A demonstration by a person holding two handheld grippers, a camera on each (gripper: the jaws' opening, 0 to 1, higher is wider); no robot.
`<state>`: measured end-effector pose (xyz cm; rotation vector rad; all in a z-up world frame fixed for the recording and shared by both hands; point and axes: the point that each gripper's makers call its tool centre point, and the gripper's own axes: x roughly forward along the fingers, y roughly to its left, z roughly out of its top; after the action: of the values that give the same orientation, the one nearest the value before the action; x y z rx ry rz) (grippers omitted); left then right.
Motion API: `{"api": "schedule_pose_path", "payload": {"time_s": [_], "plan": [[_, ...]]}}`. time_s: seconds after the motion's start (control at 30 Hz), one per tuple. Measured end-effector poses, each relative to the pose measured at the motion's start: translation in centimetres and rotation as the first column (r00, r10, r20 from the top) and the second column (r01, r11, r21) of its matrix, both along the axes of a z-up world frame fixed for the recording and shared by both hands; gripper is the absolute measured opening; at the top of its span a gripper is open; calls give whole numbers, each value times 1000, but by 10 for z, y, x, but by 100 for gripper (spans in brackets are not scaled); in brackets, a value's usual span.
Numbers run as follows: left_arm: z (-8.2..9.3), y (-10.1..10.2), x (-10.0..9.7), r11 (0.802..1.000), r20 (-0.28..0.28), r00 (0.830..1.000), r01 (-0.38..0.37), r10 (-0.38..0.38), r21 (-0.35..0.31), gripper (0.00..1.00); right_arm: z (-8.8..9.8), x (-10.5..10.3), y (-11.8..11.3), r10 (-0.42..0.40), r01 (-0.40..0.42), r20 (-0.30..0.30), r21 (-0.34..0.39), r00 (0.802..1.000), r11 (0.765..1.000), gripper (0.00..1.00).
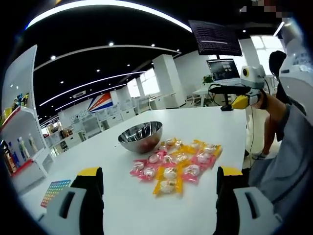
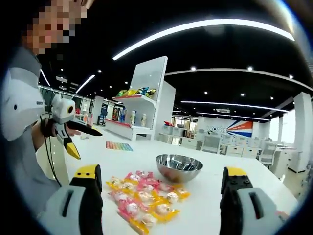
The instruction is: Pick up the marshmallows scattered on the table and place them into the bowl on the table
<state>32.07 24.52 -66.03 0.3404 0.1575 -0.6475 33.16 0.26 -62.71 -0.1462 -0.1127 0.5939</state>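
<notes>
Marshmallows (image 1: 176,166): pink and yellow wrappers, white centres. Bowl (image 1: 141,135): shiny silver. Table (image 1: 195,122): white. Card (image 1: 55,192), lower left: multicoloured grid.

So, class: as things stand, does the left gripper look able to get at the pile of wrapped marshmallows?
Probably yes. The left gripper has its jaws open and faces the marshmallows, which lie on the white table with nothing between. The bowl stands behind the pile, out of the way.

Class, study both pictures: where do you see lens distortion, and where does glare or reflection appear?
Left gripper view: ceiling light strips bow into arcs; the steel bowl mirrors the room. Right gripper view: the same bending overhead; the bowl gleams, and the marshmallows sit evenly lit on the table.
</notes>
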Motion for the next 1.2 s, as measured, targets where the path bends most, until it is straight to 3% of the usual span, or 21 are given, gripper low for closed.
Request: {"api": "schedule_pose_path", "payload": {"time_s": [0.1,0.2,0.37,0.47,0.53,0.63,0.8,0.97,1.1,1.2], "plan": [[-1,0,0,1000,-1,1000,1,-1,4,96,-3,2,-2,-34,34,-9,14,999,999,96],[2,-3,-2,1000,0,1000,18,-18,-16,96,-11,13,-13,-147,150,-50,60,988,987,89],[3,-1,-2,1000,6,1000,14,-13,-16,96,-40,27,-19,-296,298,-89,14,951,954,84],[0,2,-2,1000,5,1000,3,-3,2,96,-57,30,-7,-313,315,-72,12,947,949,76],[-1,3,-3,1000,3,1000,2,-2,4,96,-75,33,-5,-350,348,-87,-31,933,937,71],[-2,5,-3,1000,-1,1000,-1,1,6,96,-94,36,1,-358,354,-113,-53,927,934,62],[-7,6,-4,1000,-15,1000,4,-4,18,96,-126,35,12,-362,350,-171,-94,917,932,61],[-7,5,-4,1000,-16,1000,11,-11,0,96,-137,33,16,-371,355,-183,-111,911,928,52],[-9,5,-3,1000,-18,1000,9,-9,1,96,-139,32,16,-375,357,-192,-122,907,926,39],[-10,5,-3,1000,-20,1000,11,-11,0,96,-143,32,15,-373,355,-208,-120,904,927,38]]}}
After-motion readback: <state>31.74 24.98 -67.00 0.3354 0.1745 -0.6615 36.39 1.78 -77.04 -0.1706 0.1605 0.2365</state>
